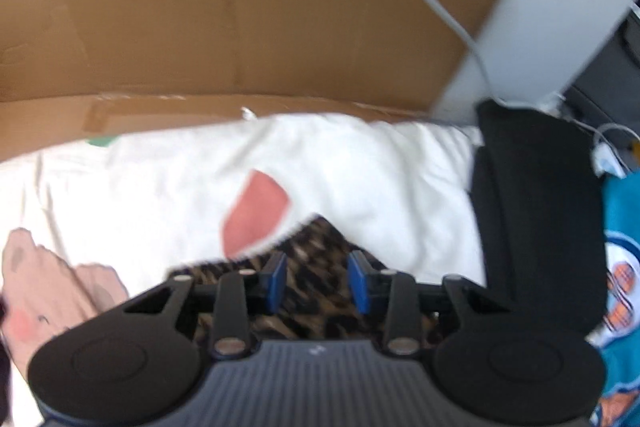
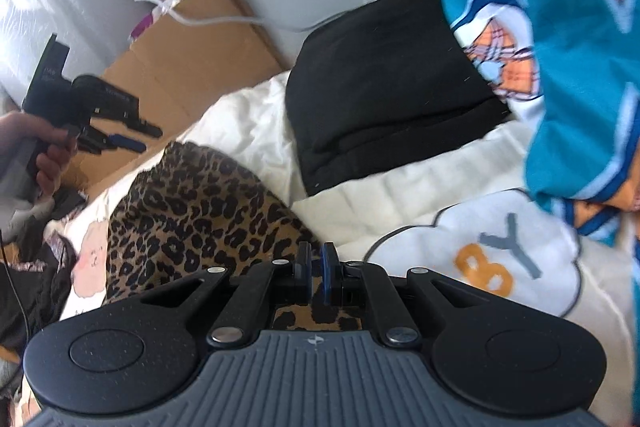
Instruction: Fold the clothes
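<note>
**Right pinching leopard cloth, left spread above it**

My right gripper [image 2: 316,273] is clamped on the leopard-print garment [image 2: 192,211], which lies on the white bedding [image 2: 400,203]. My left gripper [image 1: 316,281] is spread, holding nothing. Black folded garment [image 2: 384,87] and teal jersey [image 2: 560,47] crowd the right side; cardboard [image 1: 240,19] stands behind.

Leopard-print garment [image 2: 192,211]: soft matt cloth, short nap. White quilt [image 1: 360,171]: matt, puckered cotton-like fabric. Black folded garment [image 2: 384,87]: dense matt knit. Teal jersey [image 2: 580,47]: smooth, slightly shiny synthetic. Cardboard sheet [image 1: 240,27]: matt brown paperboard, creased. Right tongs [image 2: 316,273]: matt black plastic, blue rubbery pads, bright metal rivets.
</note>
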